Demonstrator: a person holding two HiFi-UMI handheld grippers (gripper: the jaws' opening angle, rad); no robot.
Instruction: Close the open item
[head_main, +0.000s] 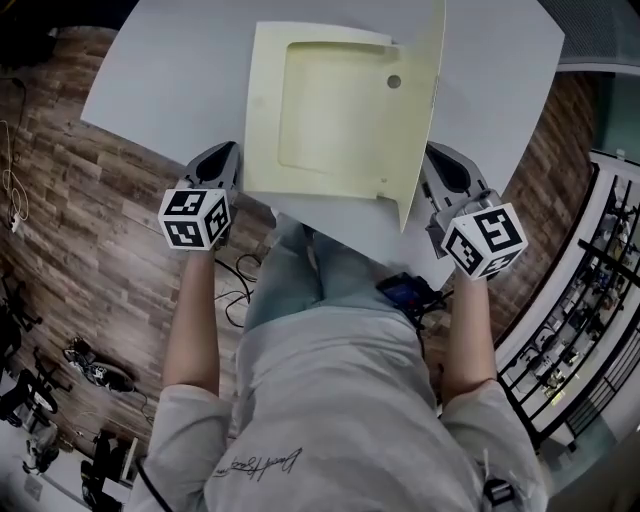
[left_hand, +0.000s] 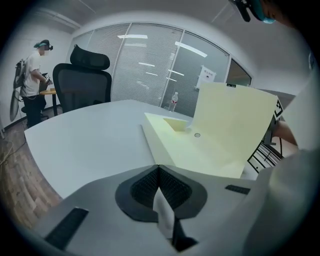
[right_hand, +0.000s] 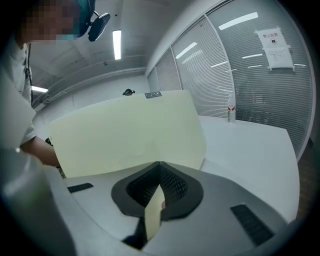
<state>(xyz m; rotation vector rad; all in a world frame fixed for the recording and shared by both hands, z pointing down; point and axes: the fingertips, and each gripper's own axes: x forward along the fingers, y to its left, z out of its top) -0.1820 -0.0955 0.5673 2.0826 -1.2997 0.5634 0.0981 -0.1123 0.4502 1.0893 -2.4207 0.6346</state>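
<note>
L gripper (head_main: 228, 152) jaws were pressed together, empty, just beside the folder's left edge; R gripper (head_main: 436, 152) likewise, beside the raised flap (head_main: 420, 110). The pale yellow folder (head_main: 330, 110) lay open on a white table (head_main: 170, 80). Wall notice (right_hand: 274, 42): print too small to read.

Person with two hand-held grippers.
- Shirt (head_main: 340, 400): light grey, short-sleeved; a line of dark script is printed near its lower edge.
- Trousers (head_main: 295, 275): pale blue denim.
- Left gripper (head_main: 226, 152) and right gripper (head_main: 440, 158): light grey moulded shells with rounded tips. Black pads (left_hand: 145, 187) with a mesh texture are set in a dark surround.
- Marker cubes (head_main: 195, 218): white, with a black square pattern printed on each face.
</note>
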